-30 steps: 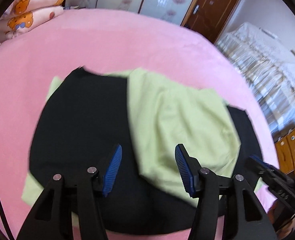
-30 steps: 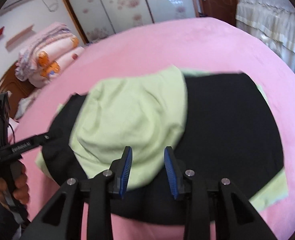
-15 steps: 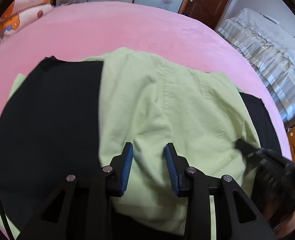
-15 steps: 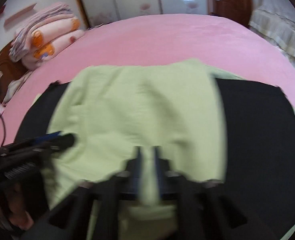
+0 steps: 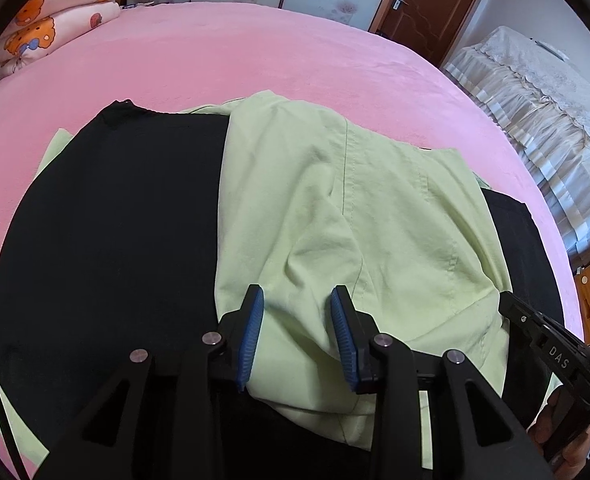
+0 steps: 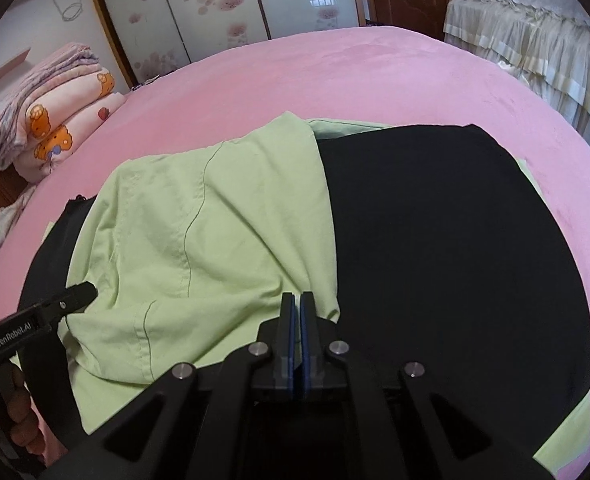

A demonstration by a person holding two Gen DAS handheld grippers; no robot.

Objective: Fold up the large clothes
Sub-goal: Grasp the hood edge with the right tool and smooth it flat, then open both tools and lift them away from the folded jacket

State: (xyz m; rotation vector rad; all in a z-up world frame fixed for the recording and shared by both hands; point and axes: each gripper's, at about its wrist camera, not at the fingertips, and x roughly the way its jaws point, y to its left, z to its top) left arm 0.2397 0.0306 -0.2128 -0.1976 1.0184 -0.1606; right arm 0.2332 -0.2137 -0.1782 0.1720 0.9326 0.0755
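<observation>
The light green garment point(image 5: 335, 216) lies rumpled over a black cloth point(image 5: 115, 232) on the pink bed point(image 5: 223, 60). In the right wrist view it fills the area from 9 to 12 o'clock. The right gripper point(image 6: 297, 308) has its fingers pressed together on a fold at the garment's near edge. The left gripper point(image 5: 297, 320) has its fingers partly open, straddling a ridge of fabric without pinching it. Lifting now risks a lopsided fold, because only one side is held; the thin pinch may also slip. Half a second ago the right wrist view was blurred with motion; a second ago both pairs of fingers were apart, the left wider.
</observation>
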